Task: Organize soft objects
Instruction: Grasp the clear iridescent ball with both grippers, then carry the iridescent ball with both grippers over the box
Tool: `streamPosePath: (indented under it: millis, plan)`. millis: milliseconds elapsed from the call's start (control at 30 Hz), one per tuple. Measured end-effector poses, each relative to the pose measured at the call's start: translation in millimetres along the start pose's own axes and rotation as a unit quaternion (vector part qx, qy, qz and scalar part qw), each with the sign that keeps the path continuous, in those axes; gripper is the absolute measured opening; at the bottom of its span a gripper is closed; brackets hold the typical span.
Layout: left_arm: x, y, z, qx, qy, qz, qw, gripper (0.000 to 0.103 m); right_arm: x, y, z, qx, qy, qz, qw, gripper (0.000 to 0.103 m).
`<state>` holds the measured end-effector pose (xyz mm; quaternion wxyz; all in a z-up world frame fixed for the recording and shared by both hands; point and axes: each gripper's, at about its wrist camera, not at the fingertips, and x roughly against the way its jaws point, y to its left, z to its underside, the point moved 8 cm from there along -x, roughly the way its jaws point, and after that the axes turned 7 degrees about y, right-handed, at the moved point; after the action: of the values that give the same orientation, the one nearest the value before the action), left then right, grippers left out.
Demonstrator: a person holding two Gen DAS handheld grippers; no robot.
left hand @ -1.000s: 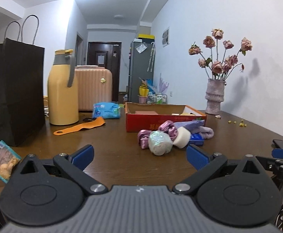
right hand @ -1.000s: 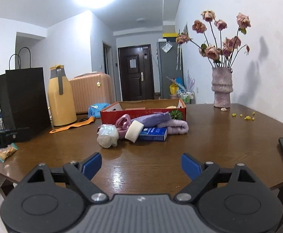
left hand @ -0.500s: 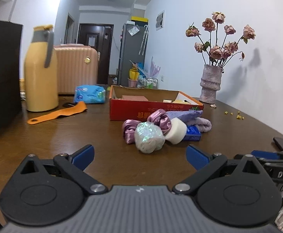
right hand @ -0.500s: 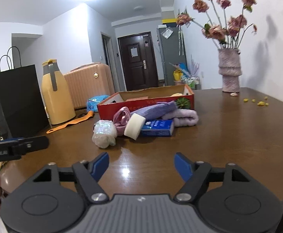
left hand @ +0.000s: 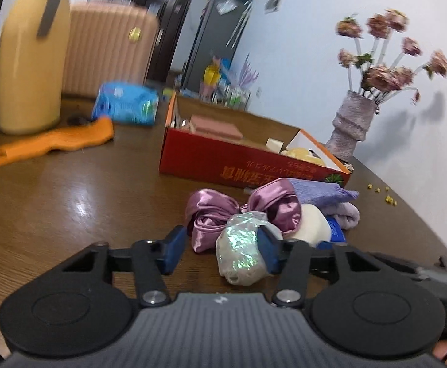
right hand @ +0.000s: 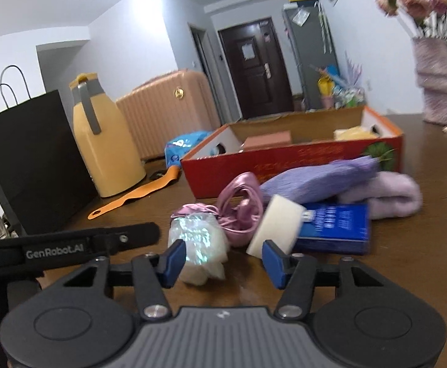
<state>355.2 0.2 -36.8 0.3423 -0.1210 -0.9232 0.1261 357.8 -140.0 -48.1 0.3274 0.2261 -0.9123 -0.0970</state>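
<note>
Two hand-held grippers converge on a heap of soft things lying on the wooden table point(left hand: 70, 202) just in front of the open red box point(left hand: 217, 159), which seems meant to receive them. The left gripper point(left hand: 220, 247) has just been narrowing its jaws; the iridescent pouch point(left hand: 242, 256) sits between them, the right pad against its side and the left pad apart from it, so no grip is made yet. The right gripper point(right hand: 223, 259), its jaws also just narrowing, stands partly open with table between the pads, the white sponge point(right hand: 277, 225) just beyond one tip. The pink satin scrunchies point(left hand: 211, 214), purple cloth point(right hand: 318, 179) and lilac towel point(right hand: 389, 194) lie bunched against the box front, near enough for short lifts over its wall.
</note>
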Motion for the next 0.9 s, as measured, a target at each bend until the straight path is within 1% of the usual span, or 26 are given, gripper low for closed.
streamPosePath:
  millis: [67,167,200,233,267,300,333,400,467,533,667,900]
  plan:
    - [-10,6,-2,0.020,0.013,0.010,0.9997,0.041,-14,-3,-2,-0.014,0.010,-0.005,1.000,0.047]
    - [-22,12,-1,0.038,0.030,0.032,0.9983,0.033,-28,-7,-1,-0.037,0.024,-0.023,0.999,0.043]
    - [-25,11,0,0.039,0.035,0.040,0.9978,0.027,-32,-7,0,-0.046,0.027,-0.034,0.998,0.038]
    - [-27,11,2,0.039,0.039,0.045,0.9975,0.024,-34,-7,0,-0.051,0.028,-0.042,0.997,0.031]
    - [-29,11,3,0.039,0.042,0.050,0.9971,0.020,-36,-7,0,-0.058,0.029,-0.051,0.997,0.028]
    - [-31,10,5,0.039,0.044,0.055,0.9968,0.015,-37,-6,0,-0.065,0.028,-0.059,0.996,0.021]
    - [-31,9,5,0.040,0.045,0.059,0.9964,0.014,-38,-6,0,-0.067,0.027,-0.062,0.995,0.018]
    - [-29,5,7,0.038,0.046,0.062,0.9963,0.011,-36,-5,-1,-0.066,0.025,-0.057,0.996,0.016]
    - [-23,1,9,0.035,0.044,0.062,0.9965,0.010,-30,-3,0,-0.067,0.023,-0.057,0.996,0.014]
    - [-14,-3,11,0.028,0.041,0.061,0.9969,0.009,-20,0,1,-0.067,0.017,-0.058,0.996,0.011]
    - [17,-21,20,0.006,0.026,0.066,0.9974,0.009,14,8,8,-0.054,-0.002,-0.056,0.997,0.011]
    - [70,-65,34,-0.036,-0.002,0.099,0.9944,0.009,93,14,21,-0.049,-0.052,-0.048,0.996,0.011]
